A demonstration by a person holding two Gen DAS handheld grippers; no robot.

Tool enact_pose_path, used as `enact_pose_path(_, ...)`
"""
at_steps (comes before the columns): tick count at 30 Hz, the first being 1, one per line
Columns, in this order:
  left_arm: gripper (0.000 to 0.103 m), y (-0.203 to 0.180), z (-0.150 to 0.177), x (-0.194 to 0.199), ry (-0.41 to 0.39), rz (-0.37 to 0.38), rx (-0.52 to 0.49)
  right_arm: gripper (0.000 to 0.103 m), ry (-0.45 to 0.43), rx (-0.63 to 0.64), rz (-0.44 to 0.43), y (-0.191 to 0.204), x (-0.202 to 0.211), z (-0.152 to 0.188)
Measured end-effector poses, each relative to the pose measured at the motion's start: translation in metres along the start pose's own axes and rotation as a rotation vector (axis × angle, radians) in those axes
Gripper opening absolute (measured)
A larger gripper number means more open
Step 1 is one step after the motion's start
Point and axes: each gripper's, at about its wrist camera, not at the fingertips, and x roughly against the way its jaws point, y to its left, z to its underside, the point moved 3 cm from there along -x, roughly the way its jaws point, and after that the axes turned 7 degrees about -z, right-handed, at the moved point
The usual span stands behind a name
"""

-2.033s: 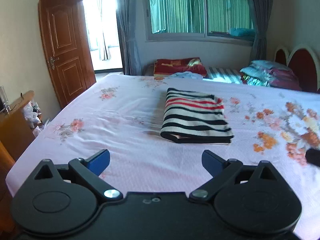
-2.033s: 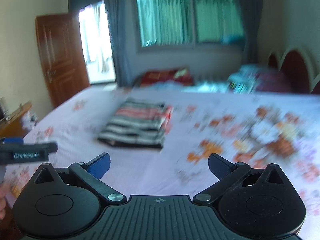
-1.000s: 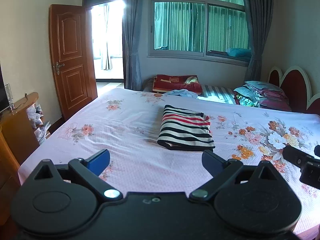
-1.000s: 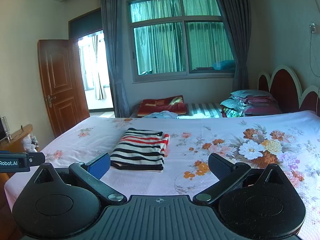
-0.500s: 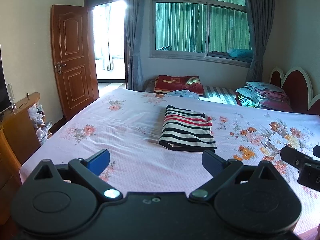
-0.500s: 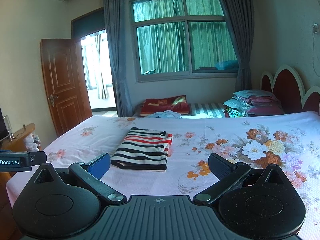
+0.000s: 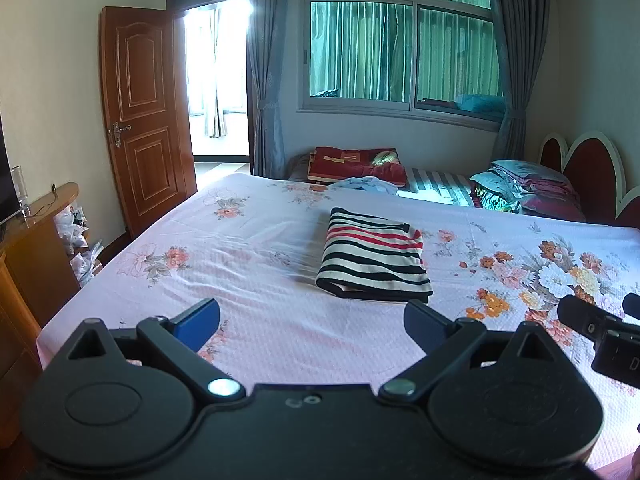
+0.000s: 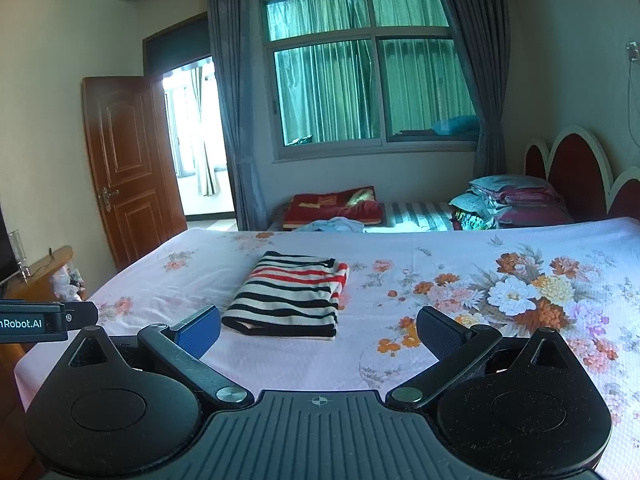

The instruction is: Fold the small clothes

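Note:
A folded striped garment, black, white and red, lies flat in the middle of the floral bedsheet. It also shows in the right wrist view. My left gripper is open and empty, held back above the near edge of the bed, well short of the garment. My right gripper is open and empty, also near the bed's front edge. The right gripper's body shows at the right of the left wrist view; the left gripper's body shows at the left of the right wrist view.
A second bed behind holds a red blanket, a light blue cloth and stacked pillows. A wooden cabinet stands at the left. A wooden door is open. The headboard is at the right.
Both grippers have pulled back and risen away from the garment, so more of the room shows. The garment has stayed folded in place. Both stay open.

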Motion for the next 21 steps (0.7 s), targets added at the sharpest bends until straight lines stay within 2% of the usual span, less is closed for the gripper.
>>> enact_pose_path(21,0.098,-0.005,-0.0043,-0.0078,0.004,0.0,-0.003,0.103,0.014,-0.005,-0.008,-0.0002,-0.0099,0.0004)
